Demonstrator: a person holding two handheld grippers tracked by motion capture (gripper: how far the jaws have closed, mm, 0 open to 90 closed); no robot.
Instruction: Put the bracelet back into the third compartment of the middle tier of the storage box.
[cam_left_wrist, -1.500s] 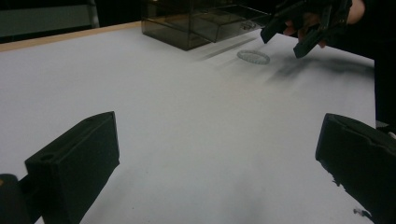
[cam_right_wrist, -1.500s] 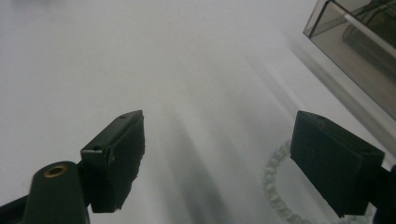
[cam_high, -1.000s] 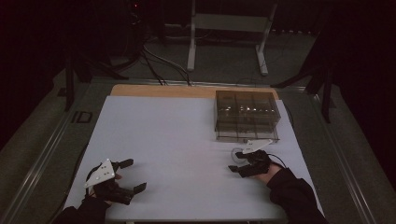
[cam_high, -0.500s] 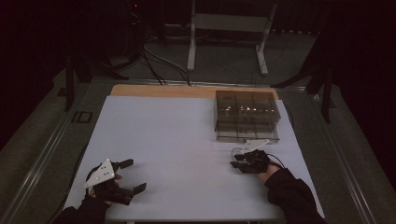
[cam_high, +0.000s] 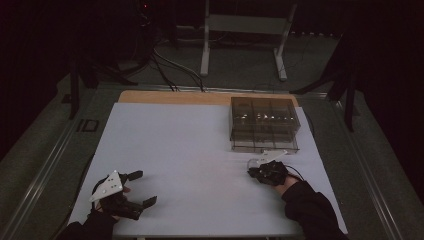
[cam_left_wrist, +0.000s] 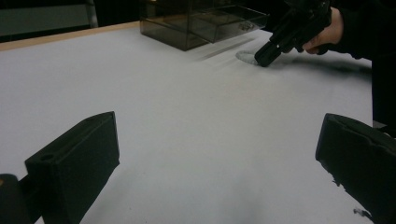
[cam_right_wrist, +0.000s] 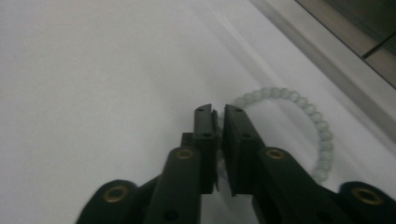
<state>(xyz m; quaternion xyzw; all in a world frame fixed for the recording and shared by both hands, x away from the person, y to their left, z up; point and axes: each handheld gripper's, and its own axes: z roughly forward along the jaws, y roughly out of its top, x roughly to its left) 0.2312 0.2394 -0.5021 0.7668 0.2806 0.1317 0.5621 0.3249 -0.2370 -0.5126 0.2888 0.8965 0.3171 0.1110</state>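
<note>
Dark floor and cables ring my pale surface (cam_high: 190, 150), and the far room is too dim to read. At about 2 o'clock on the surface stands a smoky clear box (cam_high: 264, 124) with compartments; what lies inside is only glints I cannot name. Just in front of it, at about 4 o'clock, my right gripper (cam_high: 254, 172) rests tip-down, its jaws having just been closing. In the right gripper view they stand nearly together, pinched on the near side of a pale bead bracelet (cam_right_wrist: 303, 105) lying flat on the surface; the strand between the pads is mostly hidden by the jaws, and part of the loop is cut off behind my gripper body. From above the bracelet is only a faint ring (cam_high: 253, 163) at the tips. My left gripper (cam_high: 142, 188) sits at 7 o'clock near the front edge, jaws wide apart and bare. Between my two hands the surface lies open, as does the whole left half up to the wooden strip (cam_high: 200, 97) at the far edge
</note>
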